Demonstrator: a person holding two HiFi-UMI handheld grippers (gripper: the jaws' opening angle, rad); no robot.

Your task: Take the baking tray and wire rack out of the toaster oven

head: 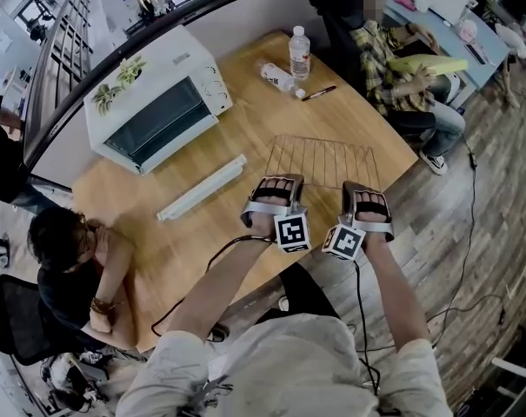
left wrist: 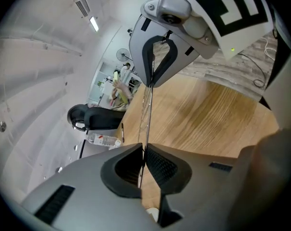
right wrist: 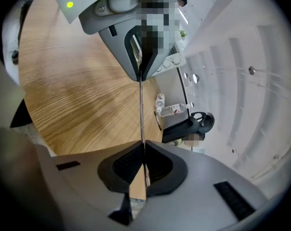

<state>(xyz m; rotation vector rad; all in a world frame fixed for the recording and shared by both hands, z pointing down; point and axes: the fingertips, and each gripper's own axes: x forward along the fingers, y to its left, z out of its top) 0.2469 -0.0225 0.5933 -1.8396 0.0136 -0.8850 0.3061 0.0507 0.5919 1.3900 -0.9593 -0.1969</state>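
Both grippers are clamped on the thin silver wire rack point(head: 322, 160), 1 at each near corner. L gripper point(head: 276, 183) and R gripper point(head: 365, 191) sit side by side at the rack's near edge.

In the left gripper view the L gripper point(left wrist: 144, 151) has its jaws closed tight on 1 edge wire, pads pinching it. The wire rack point(left wrist: 148, 105) runs edge-on toward the R gripper point(left wrist: 157, 64) at the other end. Right gripper view shows the same: R gripper point(right wrist: 143, 150) jaws together on the wire, the wire rack point(right wrist: 141, 107) seen as 1 thin line.

The rack is roughly level over the near-right part of the light wooden table point(head: 254, 120), fully out of the white toaster oven point(head: 158, 111) at the far-left corner, dark glass door looking shut. Can't tell if the rack touches the wood.

A pale, narrow metal baking tray point(head: 202, 188) lies flat on the table btwn oven & rack, apart from both.

2 clear plastic water bottles at the far edge: 1 upright point(head: 300, 52), 1 on its side point(head: 278, 76), w/ a black pen point(head: 318, 93) near them.
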